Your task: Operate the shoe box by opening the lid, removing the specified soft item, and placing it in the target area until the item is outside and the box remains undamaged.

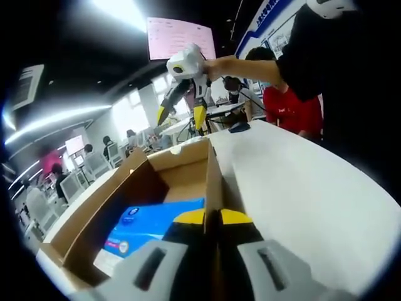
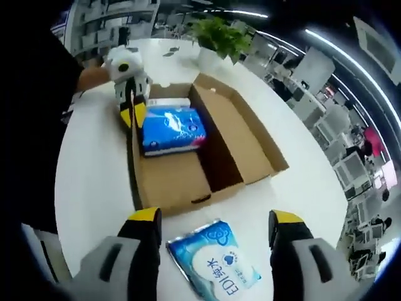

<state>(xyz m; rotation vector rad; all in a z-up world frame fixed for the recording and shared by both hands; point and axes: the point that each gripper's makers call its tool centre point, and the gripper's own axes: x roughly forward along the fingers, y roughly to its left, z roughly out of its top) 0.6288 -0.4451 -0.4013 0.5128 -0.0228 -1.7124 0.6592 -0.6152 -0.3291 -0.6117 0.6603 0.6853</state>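
Left gripper (image 1: 212, 221): grey moulded jaw bodies, black inner section, yellow caps at the tips; each grey body has a dark slot. Seen past the shoe box (image 2: 188, 157) from the other side, it has a white rounded housing and black jaws ending in yellow. Right gripper (image 2: 216, 224): same build, grey bases, black fingers, yellow-capped tips; beyond the box's far end its white head and black-yellow jaws show. Person's sleeve (image 1: 313, 44) is black, probably short, hard to tell at the edge.
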